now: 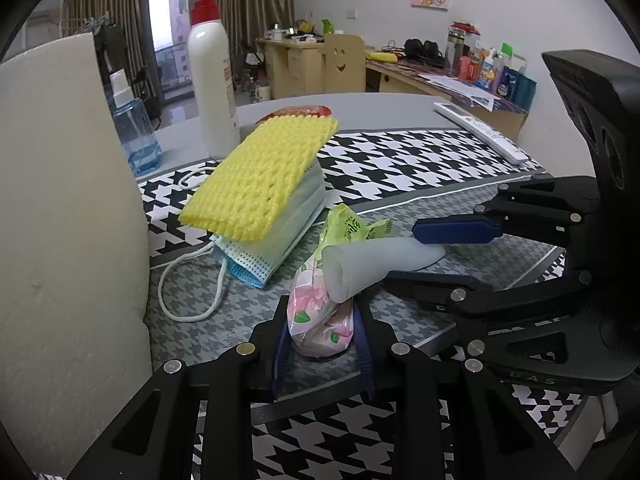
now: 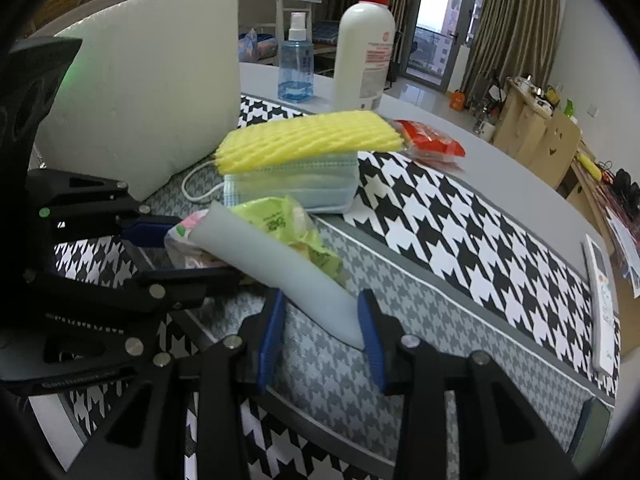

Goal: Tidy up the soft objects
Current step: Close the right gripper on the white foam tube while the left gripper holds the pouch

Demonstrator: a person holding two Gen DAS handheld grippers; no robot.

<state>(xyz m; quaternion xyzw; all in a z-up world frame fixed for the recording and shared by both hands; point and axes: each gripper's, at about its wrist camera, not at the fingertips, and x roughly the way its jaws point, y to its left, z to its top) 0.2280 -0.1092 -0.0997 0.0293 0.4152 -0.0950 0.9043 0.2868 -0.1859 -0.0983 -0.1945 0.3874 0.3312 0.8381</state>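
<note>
A pink floral tissue pack (image 1: 316, 320) stands on the grey houndstooth mat, and my left gripper (image 1: 322, 312) is shut on it. Across its top leans a translucent white soft tube (image 1: 372, 268), whose other end sits between the blue pads of my right gripper (image 2: 322, 300). That gripper is shut on the tube (image 2: 304, 276). In the right wrist view the left gripper (image 2: 200, 246) comes in from the left, with the pink pack (image 2: 180, 236) partly hidden behind the tube. A green tissue pack (image 1: 348, 228) lies just behind them.
A yellow foam net (image 1: 260, 176) lies on a stack of blue face masks (image 1: 276, 240) behind. A white foam block (image 1: 60, 220) stands at the left. A pump bottle (image 1: 210, 80), a blue spray bottle (image 1: 136, 136), a red packet (image 1: 300, 111) and a remote (image 1: 480, 132) sit farther back.
</note>
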